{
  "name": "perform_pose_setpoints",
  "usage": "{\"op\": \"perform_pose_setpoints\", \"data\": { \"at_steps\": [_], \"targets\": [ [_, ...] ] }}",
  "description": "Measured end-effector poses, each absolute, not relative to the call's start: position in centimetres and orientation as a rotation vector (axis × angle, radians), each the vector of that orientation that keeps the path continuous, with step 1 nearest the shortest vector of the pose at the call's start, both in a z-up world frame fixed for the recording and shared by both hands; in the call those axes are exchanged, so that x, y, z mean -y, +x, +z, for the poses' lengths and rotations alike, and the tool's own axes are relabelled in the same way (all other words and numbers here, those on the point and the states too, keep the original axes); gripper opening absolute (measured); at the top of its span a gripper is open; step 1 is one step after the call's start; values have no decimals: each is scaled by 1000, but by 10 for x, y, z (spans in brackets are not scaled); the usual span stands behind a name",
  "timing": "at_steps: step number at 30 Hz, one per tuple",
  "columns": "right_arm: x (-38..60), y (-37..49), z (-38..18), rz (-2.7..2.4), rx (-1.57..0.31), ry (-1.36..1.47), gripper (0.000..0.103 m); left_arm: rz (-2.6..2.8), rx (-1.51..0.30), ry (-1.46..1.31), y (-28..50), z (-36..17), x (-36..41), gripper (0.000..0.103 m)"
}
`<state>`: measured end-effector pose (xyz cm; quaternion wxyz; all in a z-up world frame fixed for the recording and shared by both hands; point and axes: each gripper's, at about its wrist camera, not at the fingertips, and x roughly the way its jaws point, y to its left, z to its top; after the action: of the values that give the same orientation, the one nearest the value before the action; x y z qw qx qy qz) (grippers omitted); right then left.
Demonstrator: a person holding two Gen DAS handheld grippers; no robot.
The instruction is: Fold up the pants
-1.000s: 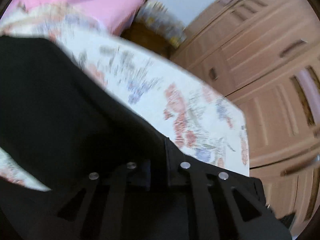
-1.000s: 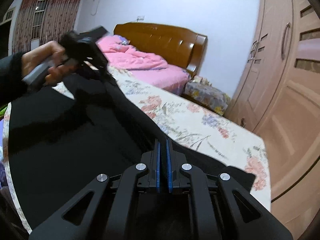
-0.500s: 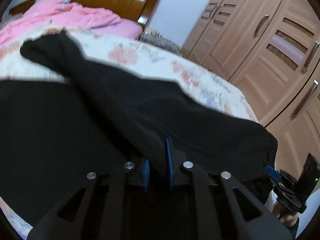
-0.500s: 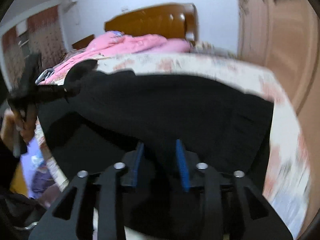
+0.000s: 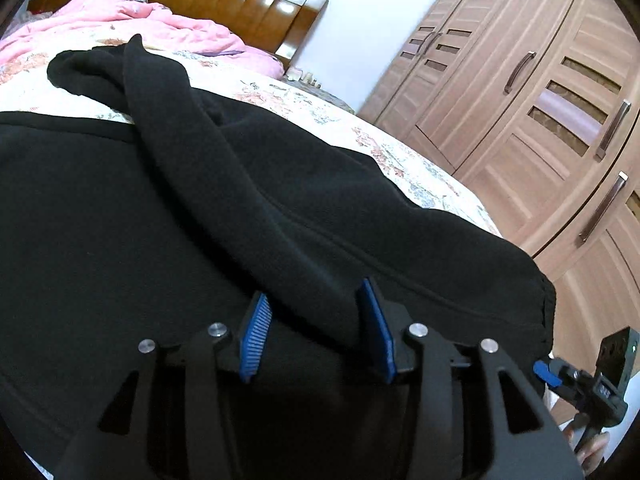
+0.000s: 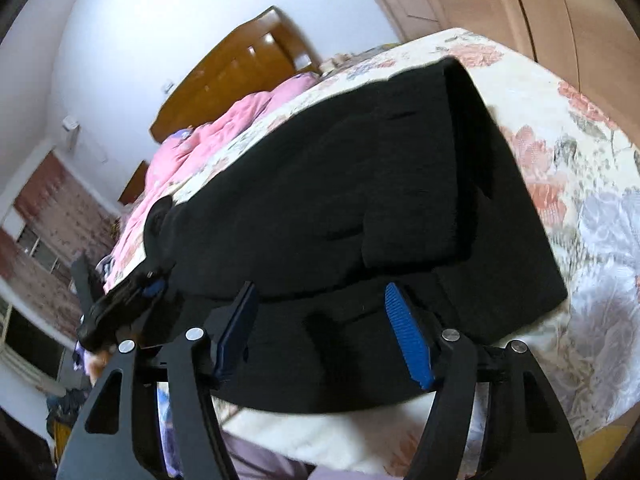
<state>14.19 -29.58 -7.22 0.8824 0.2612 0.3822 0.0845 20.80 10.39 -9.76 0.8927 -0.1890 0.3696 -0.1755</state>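
Left wrist view: left gripper point(image 5: 316, 332) jaws have just been opening, a fold of the black pants point(image 5: 120, 220) lying loose between them. Right gripper point(image 6: 326, 334) likewise parted wide over the pants (both releasing), so this fold is laid on the bed point(image 6: 580, 208).

One pants point(image 5: 200, 240), two tools point(image 5: 316, 332)
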Motion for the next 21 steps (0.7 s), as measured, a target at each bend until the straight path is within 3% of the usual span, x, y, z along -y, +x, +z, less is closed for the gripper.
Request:
{"op": "perform_pose_setpoints", "data": {
  "at_steps": [7,10,15,17,19,21],
  "targets": [
    [297,142,-81,36,-743,646,64,-371,-763,-386,205,-95,-103,48],
    [277,147,-88,171,-809,630,53,-371,-762,-378,203,-95,-103,50],
    [279,159,-90,102,-763,659,45,-376,-761,-367,200,-96,-105,53],
    [276,163,-90,95,-738,683,29,-417,-767,-389,200,-94,-110,66],
    [276,163,-87,108,-715,665,22,-431,-786,-433,201,-92,-117,76],
    [274,161,-83,118,-691,644,18,-401,-811,-506,209,-88,-132,78]
  ]
}}
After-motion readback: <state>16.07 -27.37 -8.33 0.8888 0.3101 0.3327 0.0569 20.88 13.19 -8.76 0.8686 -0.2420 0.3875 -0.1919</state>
